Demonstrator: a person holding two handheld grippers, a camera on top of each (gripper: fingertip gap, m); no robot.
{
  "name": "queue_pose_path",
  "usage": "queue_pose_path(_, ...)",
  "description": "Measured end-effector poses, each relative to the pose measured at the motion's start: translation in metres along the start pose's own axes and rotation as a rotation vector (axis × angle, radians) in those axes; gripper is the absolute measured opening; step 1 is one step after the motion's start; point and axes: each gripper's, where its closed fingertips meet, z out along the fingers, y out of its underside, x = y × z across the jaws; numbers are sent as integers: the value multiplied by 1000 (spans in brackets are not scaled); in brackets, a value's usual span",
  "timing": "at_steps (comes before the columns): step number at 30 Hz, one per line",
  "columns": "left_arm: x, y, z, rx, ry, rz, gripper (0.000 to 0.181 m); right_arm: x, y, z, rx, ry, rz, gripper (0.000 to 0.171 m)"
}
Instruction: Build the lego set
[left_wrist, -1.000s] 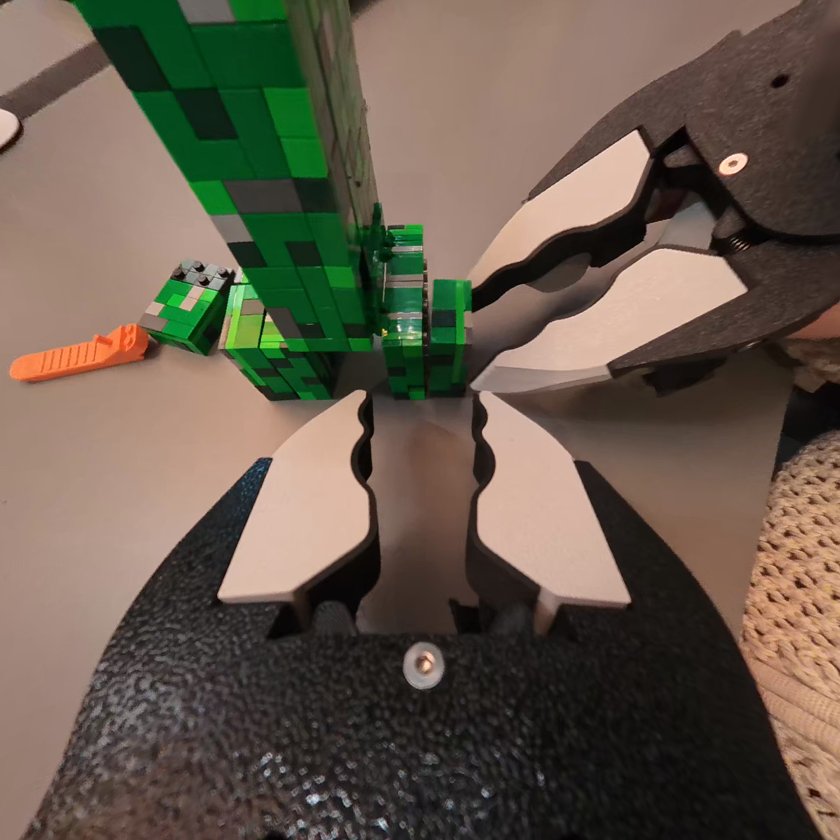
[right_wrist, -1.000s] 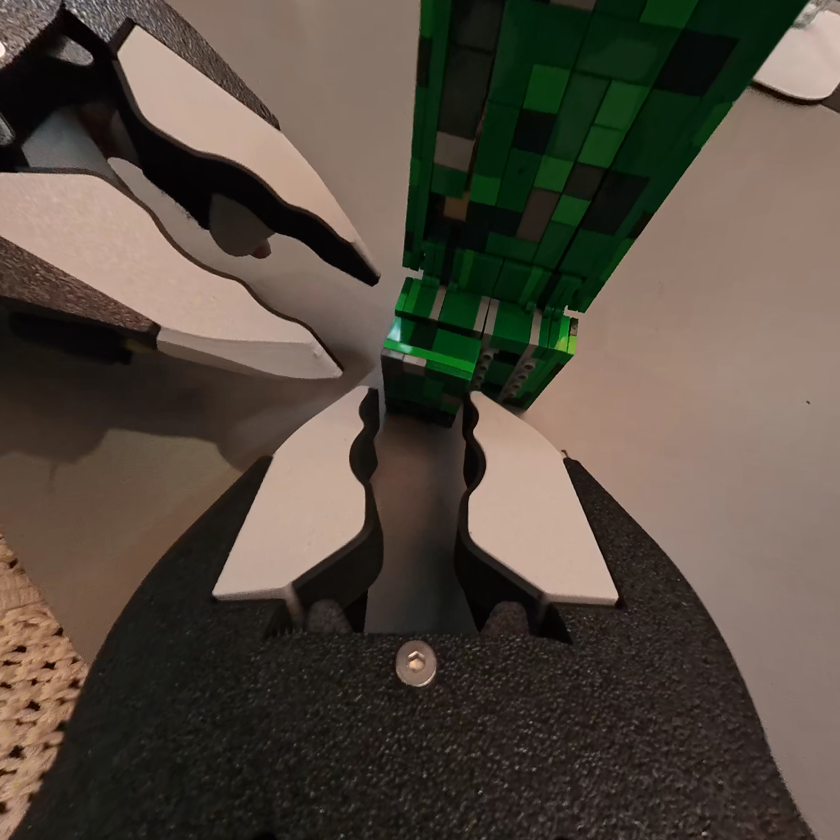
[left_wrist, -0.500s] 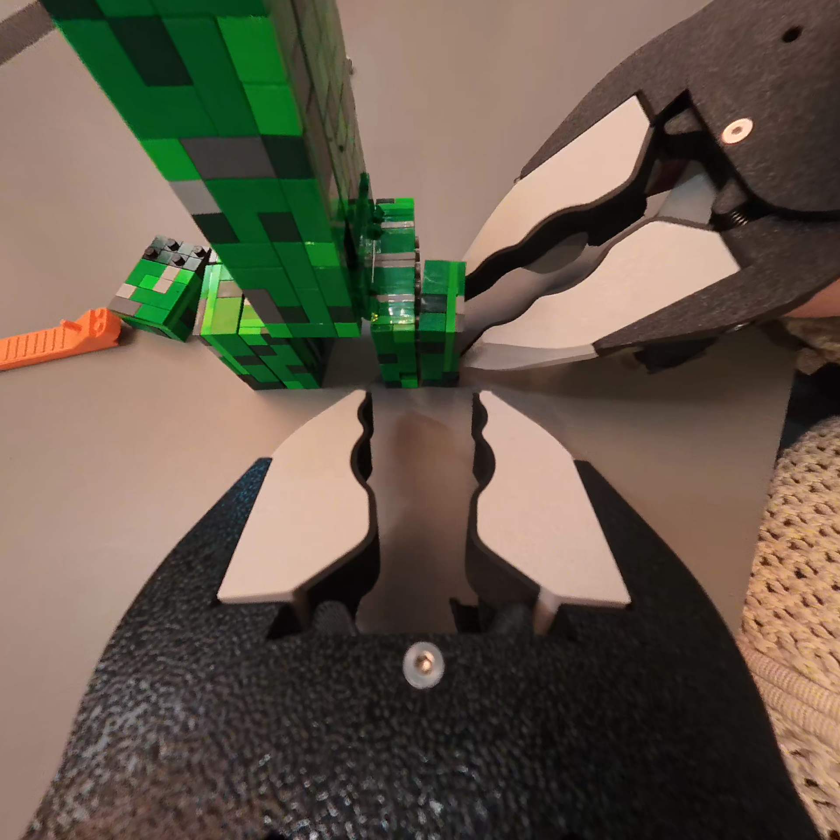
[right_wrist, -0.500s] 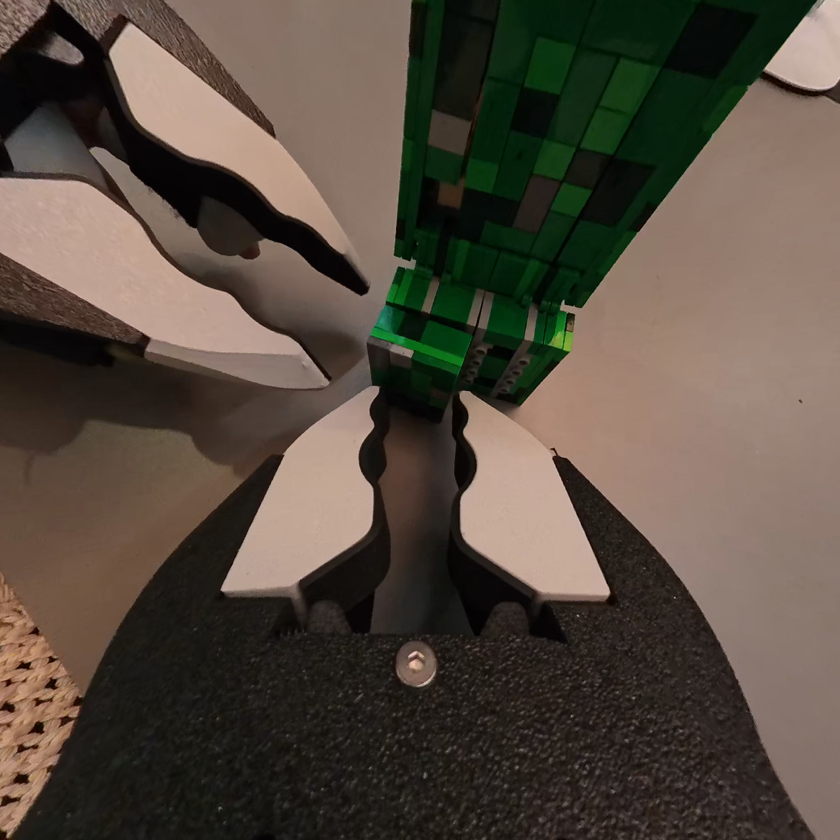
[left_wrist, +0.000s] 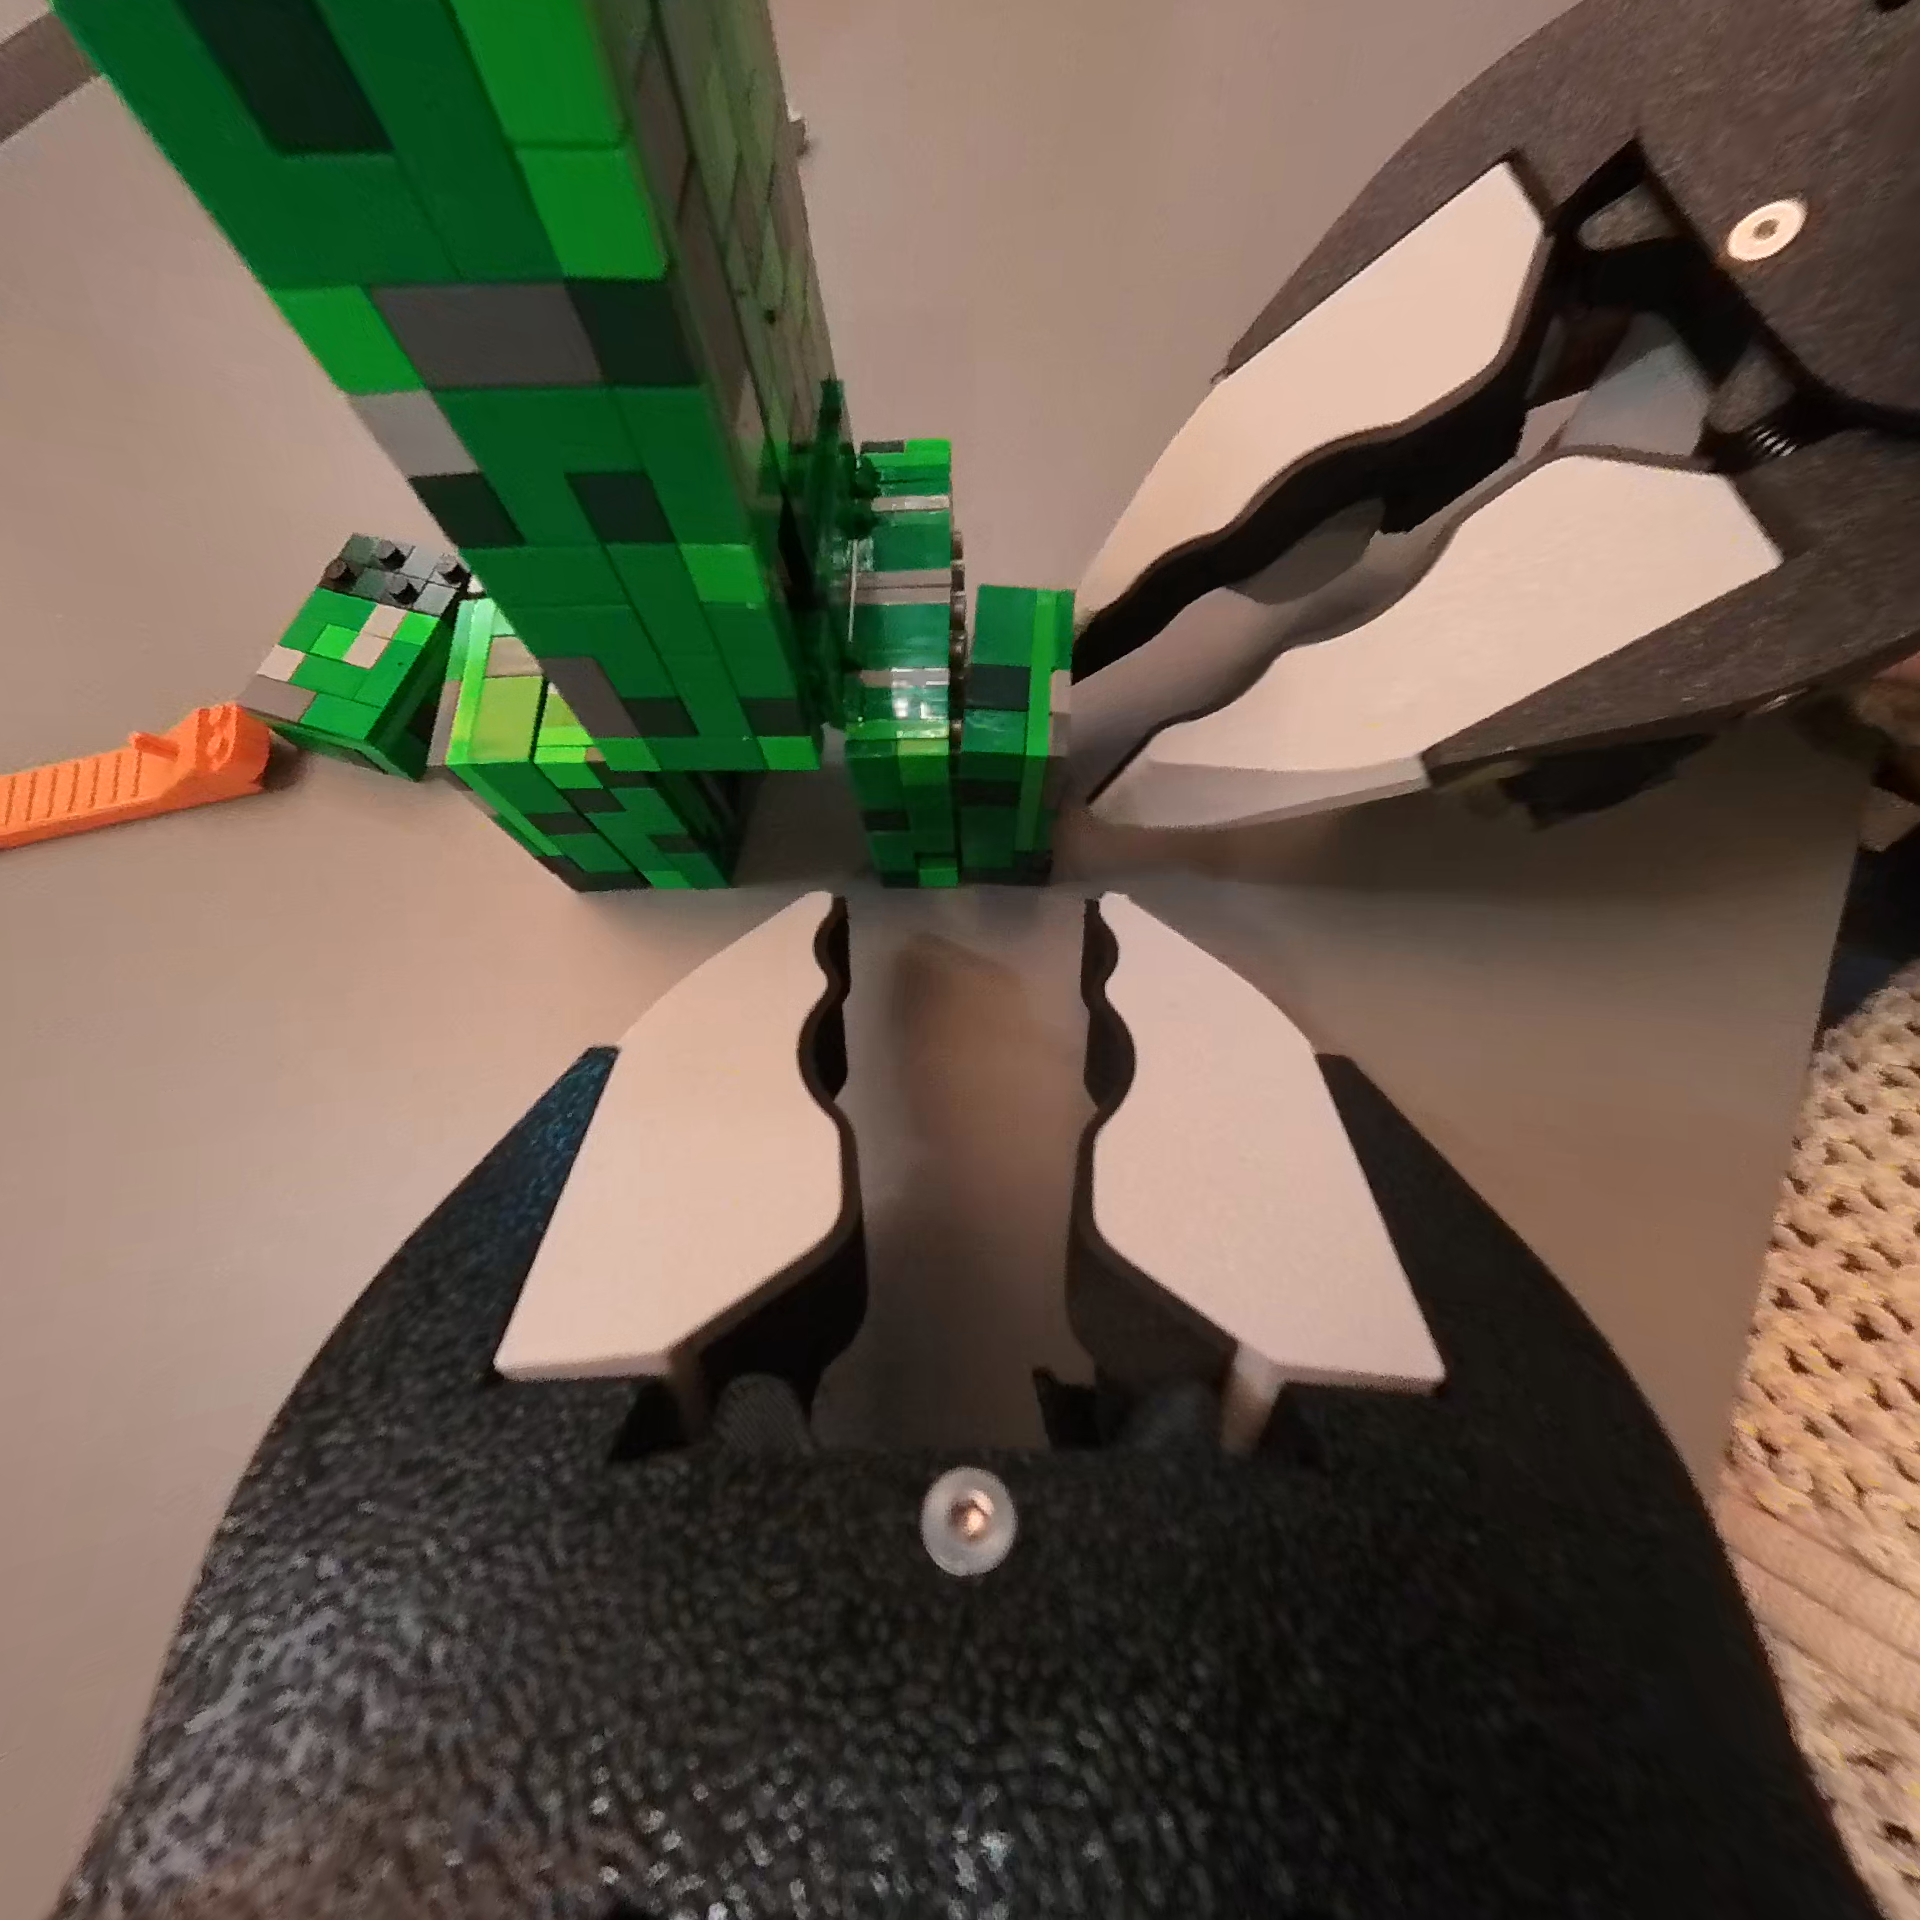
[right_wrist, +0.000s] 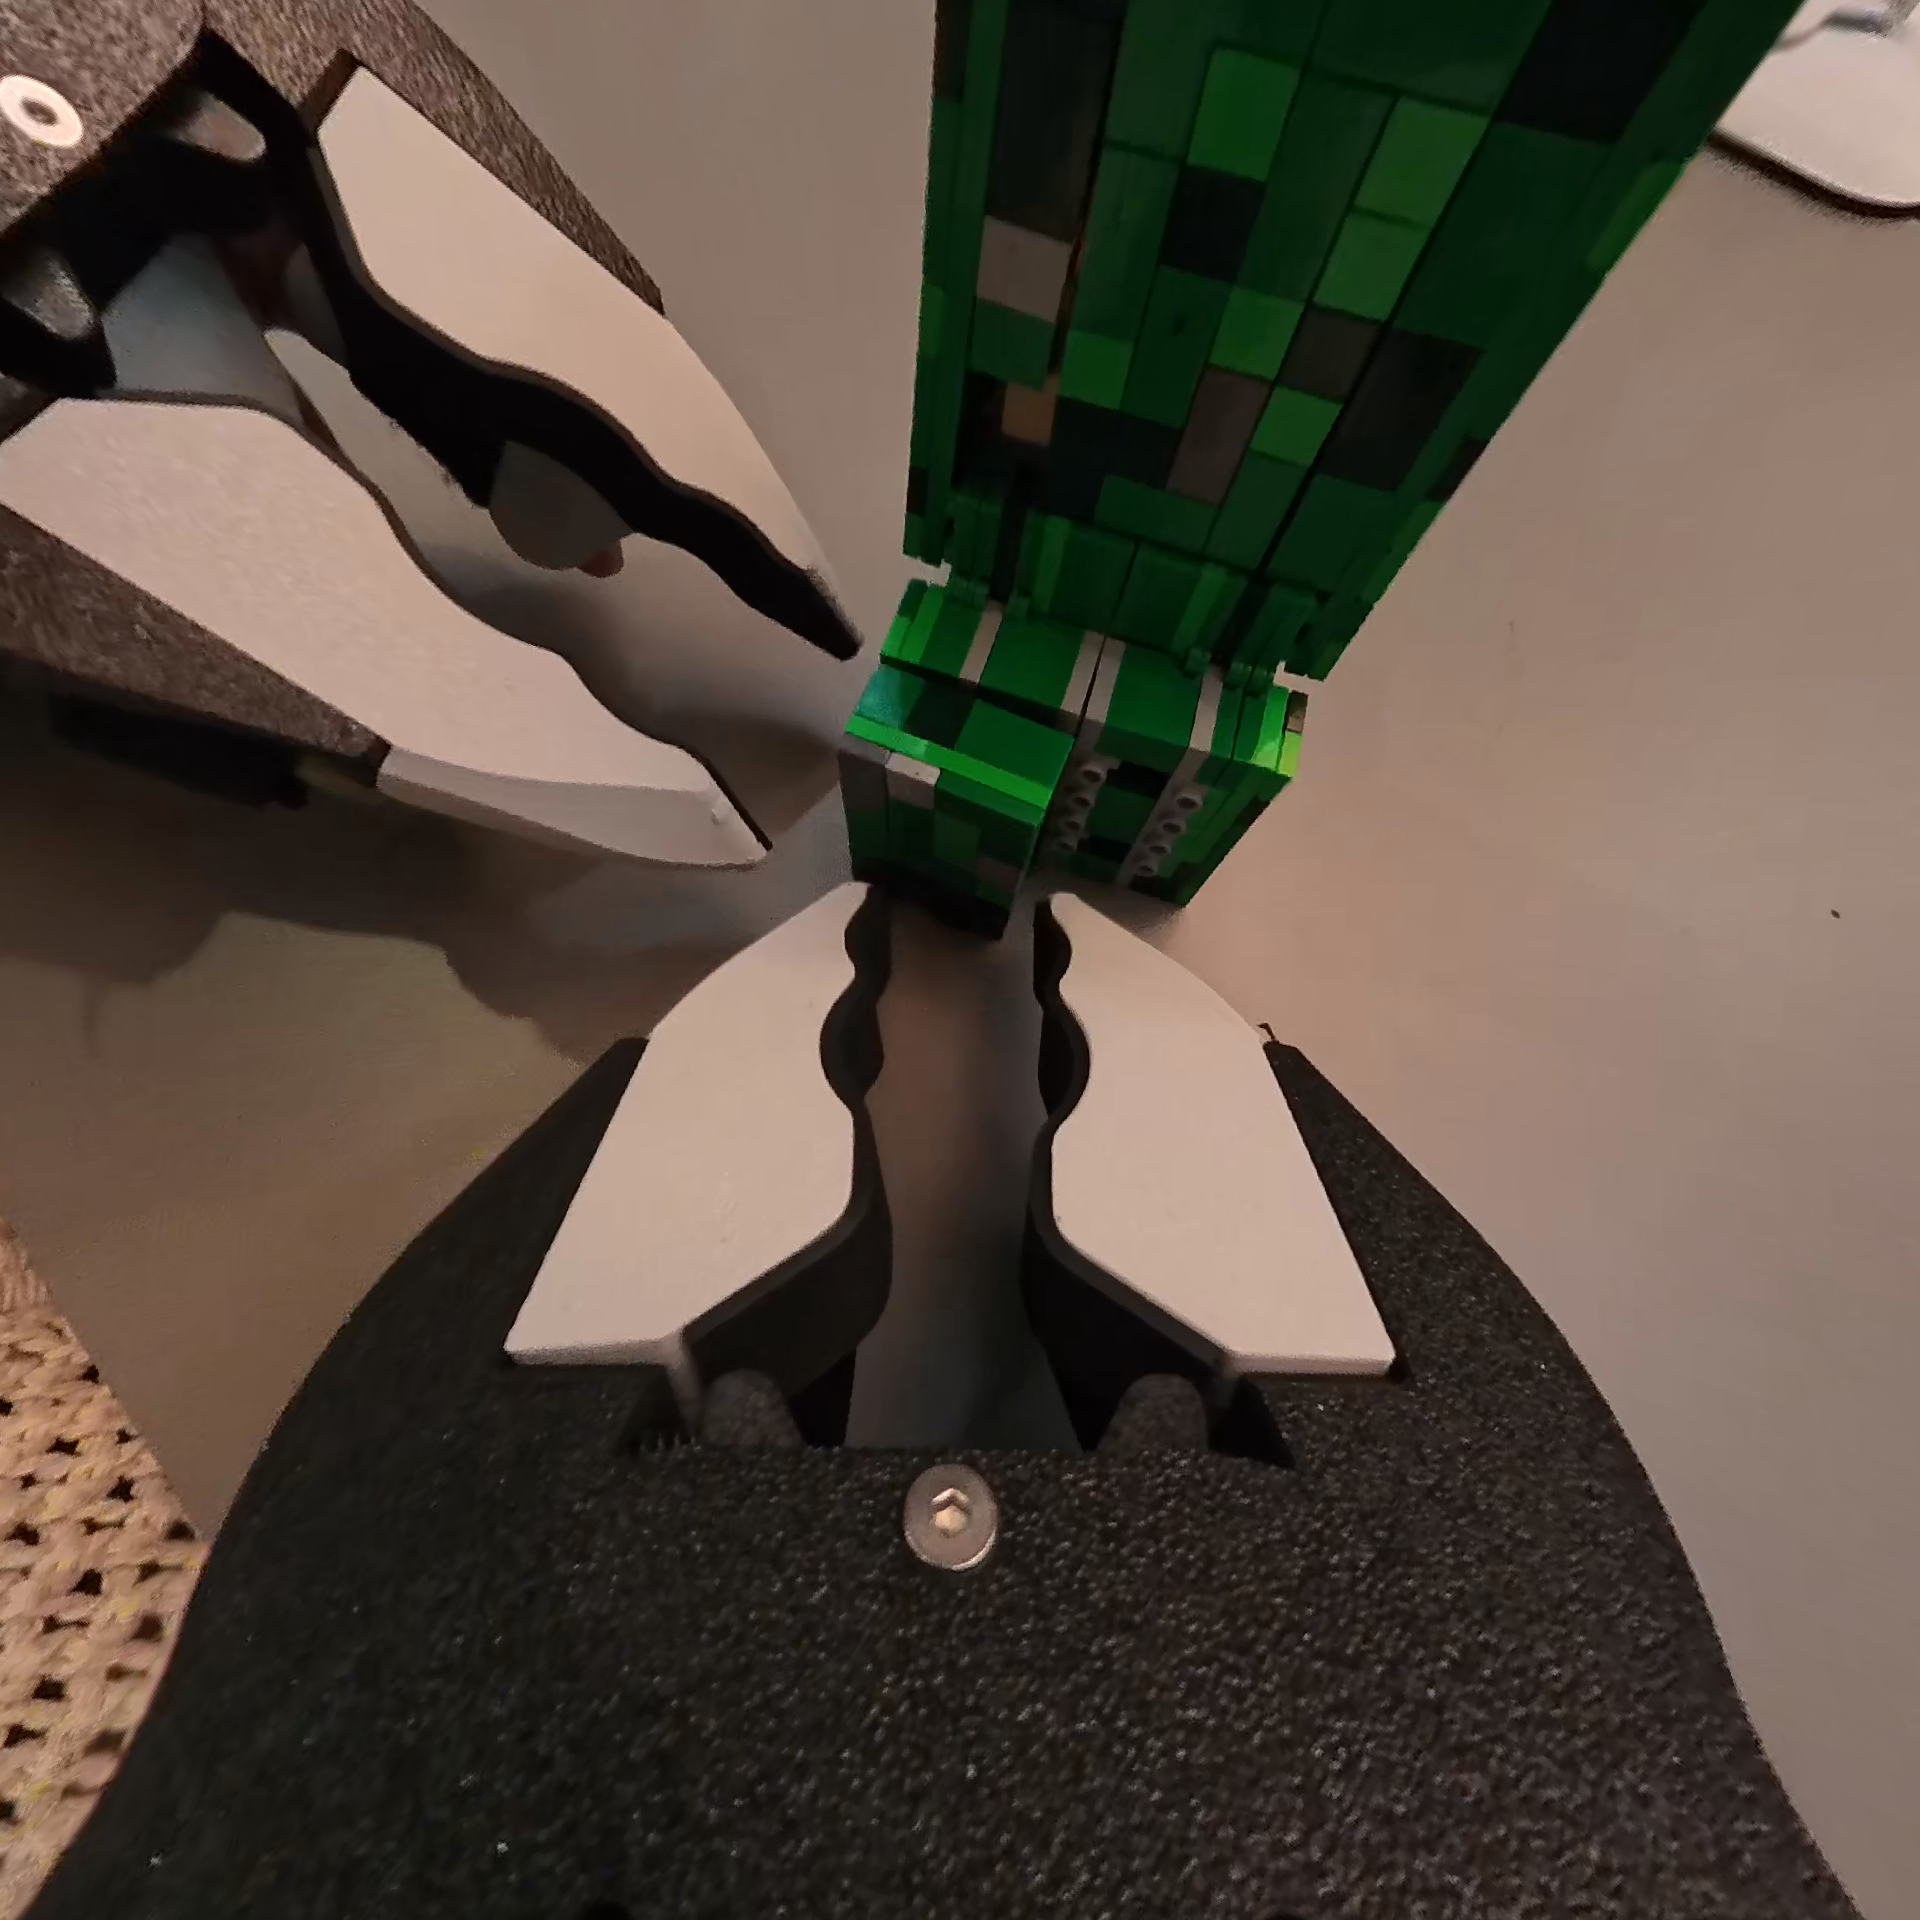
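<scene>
A plain indoor tabletop setting, most likely a home or office desk, though the frames show too little to say which. A smooth, bare grey-beige surface (left_wrist: 260, 1039) carries a tall green, grey and black brick-built figure (left_wrist: 582, 416) and 1 orange plastic brick-separator lever (left_wrist: 125, 774). A rounded white flat base (right_wrist: 1808, 135) sits at the far edge. Warm, dim light falls across the scene.

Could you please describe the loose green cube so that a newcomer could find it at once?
Start at the tall green tower and look left of its foot. The loose green cube lies tilted there beside the orange brick separator, the only block with dark studs showing on top.
</scene>
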Motion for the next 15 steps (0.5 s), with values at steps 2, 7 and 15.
queue_pose_path(2,0,1,2,1,-2,-1,43,2,2,-3,1,-2,-11,25)
queue_pose_path(7,0,5,8,-8,-5,4,44,14,2,-13,46,0,-75,25)
queue_pose_path(15,-7,6,9,-11,-52,35,42,87,-31,-32,304,96,-107,29)
